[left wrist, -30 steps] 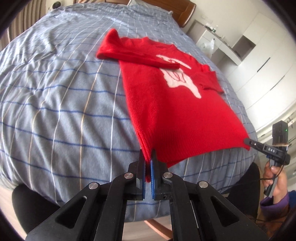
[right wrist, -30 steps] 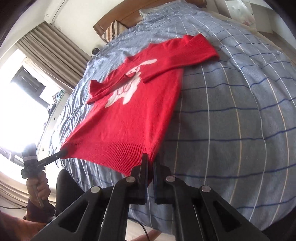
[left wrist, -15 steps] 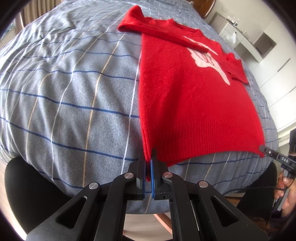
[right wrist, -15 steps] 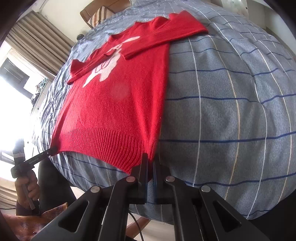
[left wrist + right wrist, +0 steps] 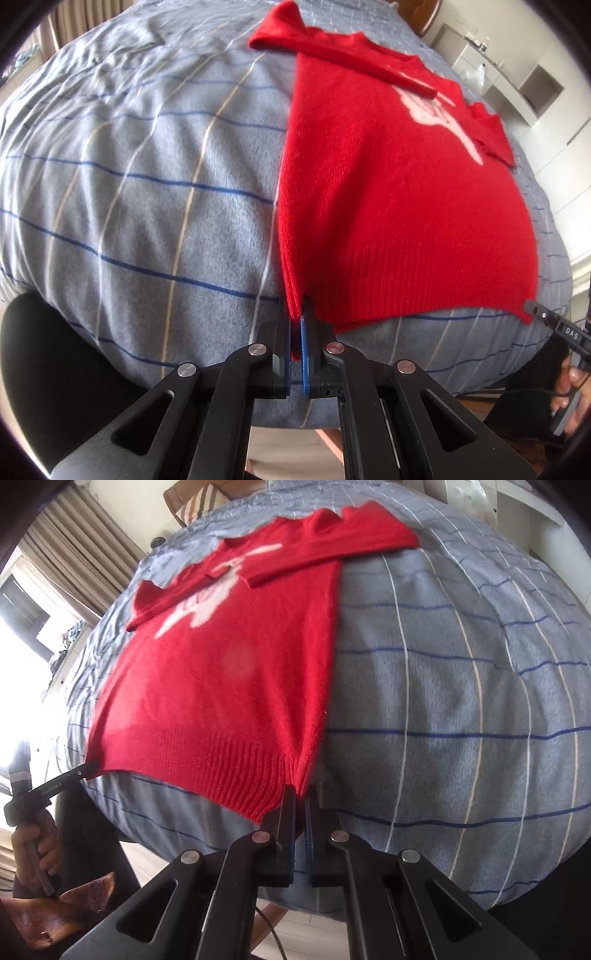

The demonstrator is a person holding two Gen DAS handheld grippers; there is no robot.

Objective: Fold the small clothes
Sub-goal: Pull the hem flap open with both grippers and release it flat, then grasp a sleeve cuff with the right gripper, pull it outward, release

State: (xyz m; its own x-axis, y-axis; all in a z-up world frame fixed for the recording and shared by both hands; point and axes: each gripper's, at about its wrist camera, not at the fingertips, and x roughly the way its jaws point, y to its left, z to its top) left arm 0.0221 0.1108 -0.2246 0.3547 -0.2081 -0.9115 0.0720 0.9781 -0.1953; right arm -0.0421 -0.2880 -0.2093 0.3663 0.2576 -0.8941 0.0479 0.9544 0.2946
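Observation:
A red sweater (image 5: 399, 192) with a white figure on its chest lies on the blue checked bed cover (image 5: 147, 192), both sleeves folded across the front. My left gripper (image 5: 295, 325) is shut on the hem's left corner. My right gripper (image 5: 301, 797) is shut on the hem's right corner of the sweater (image 5: 229, 686). The ribbed hem is stretched between them at the bed's near edge. The right gripper also shows in the left wrist view (image 5: 532, 312), and the left gripper in the right wrist view (image 5: 86, 770).
The bed cover (image 5: 461, 701) reaches wide on both sides of the sweater. A wooden headboard (image 5: 207, 494) and curtains (image 5: 74, 546) stand at the far end. White cabinets (image 5: 535, 88) line the wall. A dark chair back (image 5: 48, 369) is below the bed's edge.
Both grippers have moved forward and lower with the hem corners, so the sweater now fills more of each view. Both stay shut on the hem.

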